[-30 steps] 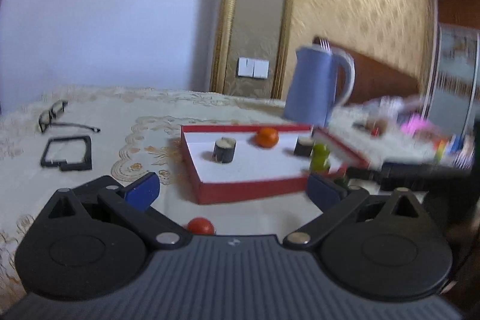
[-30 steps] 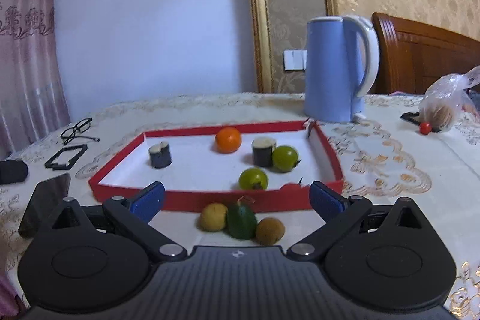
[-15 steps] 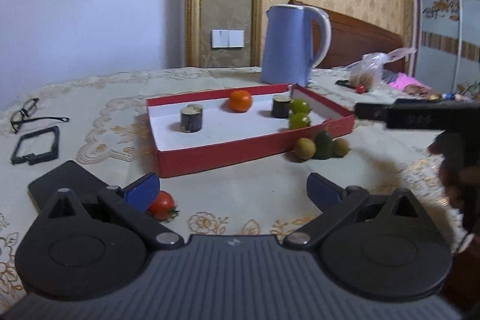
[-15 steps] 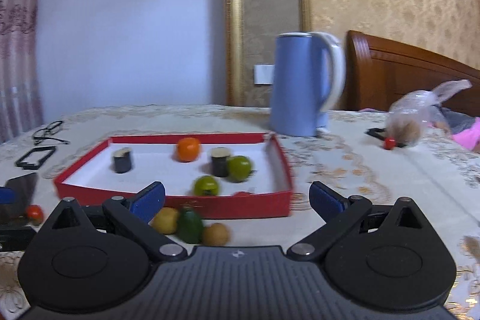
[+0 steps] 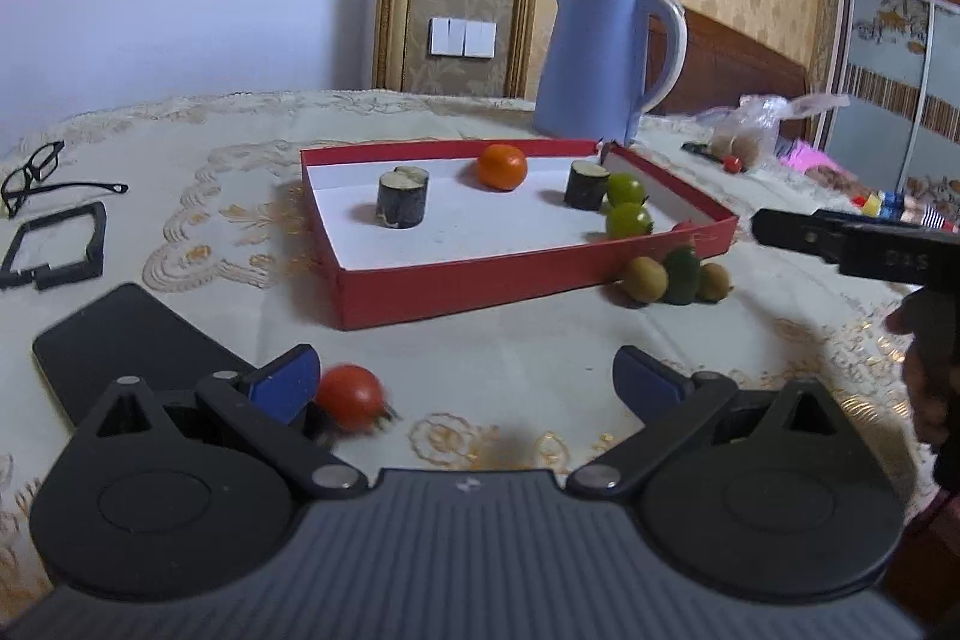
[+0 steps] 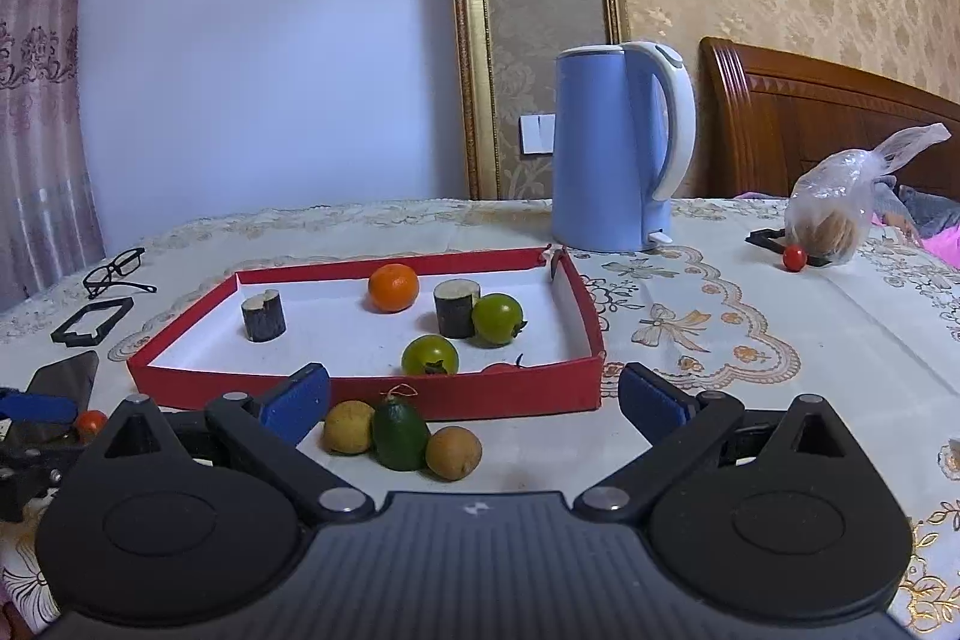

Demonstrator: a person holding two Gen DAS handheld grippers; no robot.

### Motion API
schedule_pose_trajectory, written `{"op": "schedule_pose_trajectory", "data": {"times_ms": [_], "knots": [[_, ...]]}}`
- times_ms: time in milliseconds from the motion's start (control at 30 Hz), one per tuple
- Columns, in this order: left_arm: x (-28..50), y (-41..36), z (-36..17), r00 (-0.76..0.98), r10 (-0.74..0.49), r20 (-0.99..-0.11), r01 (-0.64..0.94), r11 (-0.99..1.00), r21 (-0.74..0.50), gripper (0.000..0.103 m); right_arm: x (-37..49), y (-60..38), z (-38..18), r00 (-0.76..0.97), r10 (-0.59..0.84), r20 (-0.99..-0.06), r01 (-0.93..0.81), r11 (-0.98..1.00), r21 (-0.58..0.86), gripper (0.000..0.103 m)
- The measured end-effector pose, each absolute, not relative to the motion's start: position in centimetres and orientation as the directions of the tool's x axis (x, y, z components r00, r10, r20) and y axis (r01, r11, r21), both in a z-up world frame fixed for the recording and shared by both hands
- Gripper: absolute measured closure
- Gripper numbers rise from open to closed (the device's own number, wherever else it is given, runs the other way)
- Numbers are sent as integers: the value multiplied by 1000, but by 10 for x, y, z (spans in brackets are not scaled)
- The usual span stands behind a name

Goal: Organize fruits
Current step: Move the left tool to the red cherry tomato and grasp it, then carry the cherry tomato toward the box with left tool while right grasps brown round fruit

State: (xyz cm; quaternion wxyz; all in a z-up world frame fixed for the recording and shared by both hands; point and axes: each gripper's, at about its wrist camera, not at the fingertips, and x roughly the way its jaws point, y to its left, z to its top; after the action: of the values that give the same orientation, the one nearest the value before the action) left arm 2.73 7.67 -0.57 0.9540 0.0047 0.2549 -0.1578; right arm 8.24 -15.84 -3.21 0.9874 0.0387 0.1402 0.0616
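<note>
A tall blue electric kettle with a white handle [image 6: 618, 148] stands upright on the cream embroidered tablecloth [image 6: 750, 334], in front of a gold-framed wall panel [image 6: 534, 28]. Black-rimmed spectacles [image 5: 36, 172] lie near the cloth's far left edge, with a black rectangular plastic frame [image 5: 54, 244] just beside them and a flat black phone [image 5: 132, 346] nearer the camera. A knotted clear plastic bag [image 6: 840, 208] sits well apart to the right, before a carved wooden headboard [image 6: 810, 118].

red tomato [image 5: 350, 396] outside red tray [image 5: 468, 283]

No readable text on my side; faint embossed marks on my right gripper [image 5: 864, 244] body, too blurred to read.
</note>
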Motion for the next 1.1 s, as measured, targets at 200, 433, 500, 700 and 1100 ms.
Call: {"op": "schedule_pose_trajectory", "data": {"times_ms": [200, 433, 500, 700, 1100], "knots": [[49, 78, 1, 742, -319, -590, 396, 918, 1, 15, 80, -156, -31, 955, 131, -266, -112, 990, 86, 0], [55, 70, -3, 700, -229, -676, 465, 865, 190, 18, 78, -152, -32, 955, 153, -255, -136, 987, 83, 0], [52, 71, -2, 697, -235, -677, 475, 859, 190, 29, 77, -150, -31, 956, 157, -247, -142, 987, 78, 0], [55, 75, 3, 691, -222, -688, 458, 871, 180, 57, 76, -148, -30, 959, 144, -245, -132, 989, 67, 0], [54, 79, 3, 687, -224, -691, 463, 868, 180, 75, 76, -148, -31, 962, 142, -233, -134, 990, 50, 0]]}}
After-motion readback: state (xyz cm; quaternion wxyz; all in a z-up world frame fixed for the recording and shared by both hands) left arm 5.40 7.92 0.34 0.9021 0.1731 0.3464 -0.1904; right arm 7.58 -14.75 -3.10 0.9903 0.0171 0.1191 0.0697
